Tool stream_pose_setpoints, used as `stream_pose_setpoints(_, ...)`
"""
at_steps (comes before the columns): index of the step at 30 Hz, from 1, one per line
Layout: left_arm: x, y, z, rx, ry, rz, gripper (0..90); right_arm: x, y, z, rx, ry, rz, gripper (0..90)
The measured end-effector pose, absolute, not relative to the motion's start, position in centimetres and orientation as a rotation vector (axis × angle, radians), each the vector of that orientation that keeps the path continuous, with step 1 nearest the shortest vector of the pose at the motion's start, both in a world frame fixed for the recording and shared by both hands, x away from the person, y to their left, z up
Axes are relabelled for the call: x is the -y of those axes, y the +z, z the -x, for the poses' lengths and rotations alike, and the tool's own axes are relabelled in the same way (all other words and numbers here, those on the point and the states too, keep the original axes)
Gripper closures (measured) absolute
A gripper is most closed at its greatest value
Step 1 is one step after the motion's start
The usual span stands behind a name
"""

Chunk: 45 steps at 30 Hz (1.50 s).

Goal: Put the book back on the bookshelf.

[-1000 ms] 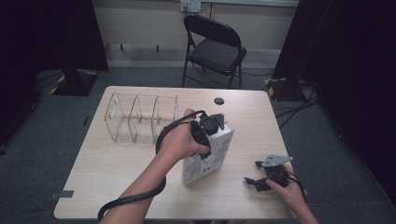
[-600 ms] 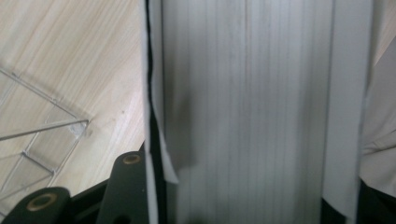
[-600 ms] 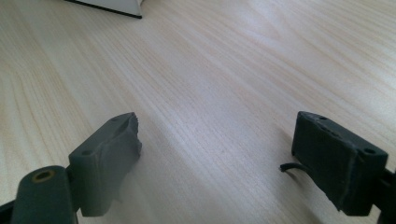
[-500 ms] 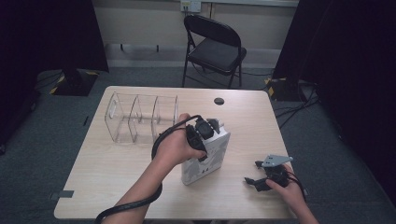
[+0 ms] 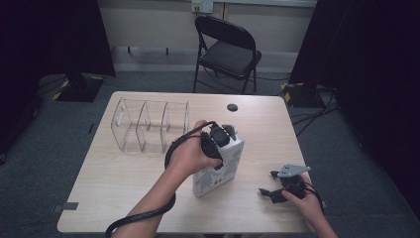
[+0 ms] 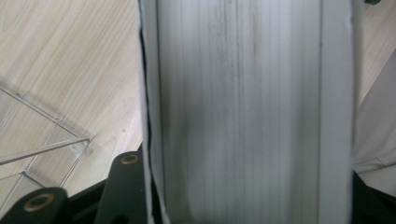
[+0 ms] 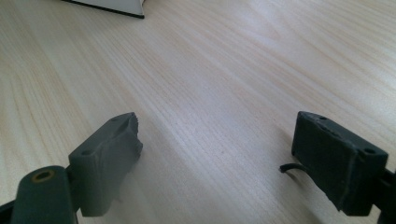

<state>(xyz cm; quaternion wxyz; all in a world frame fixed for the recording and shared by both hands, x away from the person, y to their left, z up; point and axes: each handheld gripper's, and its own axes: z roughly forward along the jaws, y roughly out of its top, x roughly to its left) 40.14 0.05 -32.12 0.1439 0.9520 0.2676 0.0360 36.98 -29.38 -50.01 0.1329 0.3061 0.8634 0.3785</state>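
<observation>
Two grippers: one per hand
Left gripper: clamped on box top
Right gripper: jaws apart, box's 4 o'clock
Organizer: box's 10 o'clock

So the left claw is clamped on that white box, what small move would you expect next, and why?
Probably a short lift, carrying the white box toward the clear divided organizer. The left claw grips the box's top edge, the organizer's compartments beside it look empty, and the right claw rests open on the table, holding nothing.
</observation>
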Motion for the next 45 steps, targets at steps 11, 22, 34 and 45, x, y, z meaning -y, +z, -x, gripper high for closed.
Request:
stream_pose_setpoints(11,-0.6,-31.4,-39.9,-0.832,0.049,-2.754,52.9,29.4,-50.0,-37.0,-2.505,1.093,-0.886,13.9)
stream_pose_setpoints(22,-2.2,-29.8,-39.7,-0.893,0.057,-2.726,52.9,29.4,-50.0,-37.0,-2.505,1.094,-0.886,13.9)
stream_pose_setpoints(34,-3.7,-29.2,-39.6,-0.944,0.05,-2.723,53.0,29.4,-50.0,-37.0,-2.509,1.096,-0.884,13.9)
stream_pose_setpoints(45,-5.1,-28.5,-39.5,-0.963,0.05,-2.715,53.0,29.4,-50.0,-37.0,-2.508,1.095,-0.884,13.9)
